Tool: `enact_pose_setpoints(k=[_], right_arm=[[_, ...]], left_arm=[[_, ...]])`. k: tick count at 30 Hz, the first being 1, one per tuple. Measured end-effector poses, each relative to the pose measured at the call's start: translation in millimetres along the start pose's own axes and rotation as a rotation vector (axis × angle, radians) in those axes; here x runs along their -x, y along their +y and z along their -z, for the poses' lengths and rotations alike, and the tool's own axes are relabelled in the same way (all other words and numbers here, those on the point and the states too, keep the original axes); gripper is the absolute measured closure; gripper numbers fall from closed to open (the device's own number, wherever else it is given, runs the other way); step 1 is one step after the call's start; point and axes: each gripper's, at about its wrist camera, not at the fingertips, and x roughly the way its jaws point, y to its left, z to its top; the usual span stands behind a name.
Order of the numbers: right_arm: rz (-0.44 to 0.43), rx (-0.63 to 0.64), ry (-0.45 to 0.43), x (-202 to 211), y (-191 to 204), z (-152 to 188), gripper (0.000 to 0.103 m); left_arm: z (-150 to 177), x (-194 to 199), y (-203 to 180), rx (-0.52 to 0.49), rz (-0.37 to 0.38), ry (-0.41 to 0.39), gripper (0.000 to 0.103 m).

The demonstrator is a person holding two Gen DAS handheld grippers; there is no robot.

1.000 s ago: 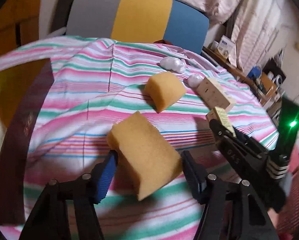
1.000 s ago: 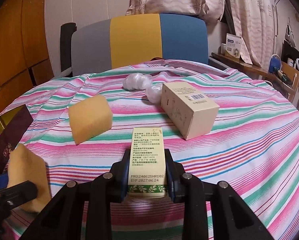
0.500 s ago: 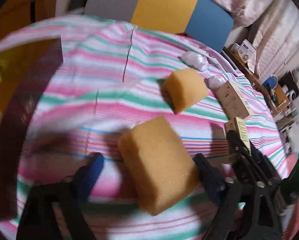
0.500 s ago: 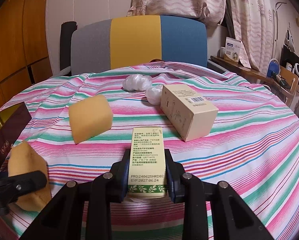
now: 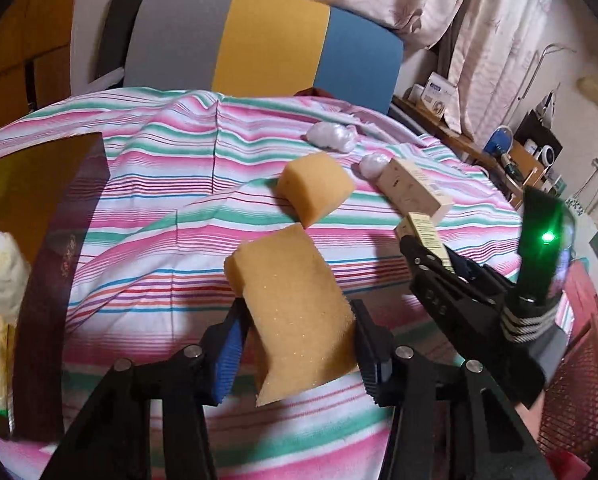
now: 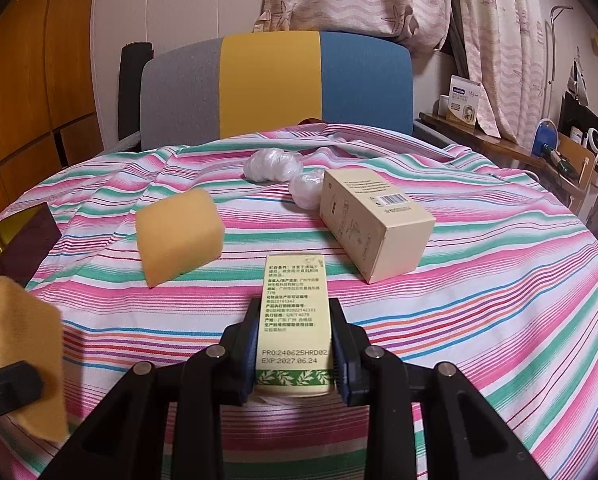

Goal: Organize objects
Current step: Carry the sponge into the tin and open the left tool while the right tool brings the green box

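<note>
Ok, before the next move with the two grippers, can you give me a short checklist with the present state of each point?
1. Right gripper shut on the small green box: ok.
2. Near sponge between the left gripper pads: ok; the jaws are closing, both pads at its sides.
3. Sponge grip firm enough to lift: cannot tell.
4. The two grippers apart from each other: ok.
5. Far sponge, beige box and plastic wads lying clear of both grippers: ok.
6. Room in the dark gold-lined box at the left: cannot tell, its inside is mostly out of view.
</note>
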Motion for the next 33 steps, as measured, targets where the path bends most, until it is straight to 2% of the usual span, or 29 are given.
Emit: enact_pose_setpoints(k=[5, 11, 19, 24, 33], right_arm=[[0.005, 0.004, -0.004, 0.5, 0.8, 0.0, 0.073], [0.014, 0.018, -0.01, 2.0, 3.6, -0.1, 0.073], [0.017, 0.067, -0.057, 13.3, 12.5, 1.0, 0.073], [0.001, 0.09, -0.06, 15.9, 17.3, 0.0, 0.073], [-0.042, 0.102, -0.057, 29.0, 27.7, -0.6, 0.073]], left_arm=[[3.0, 20.2, 6.1, 0.027, 0.025, -0.023, 0.052], [0.6, 57.5, 13.2, 0.02, 0.039, -0.096, 0.052], [-4.9, 98.1, 56.7, 0.115, 0.038, -0.157, 0.052], [-4.7, 116.6, 93.3, 0.164, -0.026, -0.193, 0.052], [-6.3, 128.6, 168.6, 0.24, -0.156, -0.189, 0.052]])
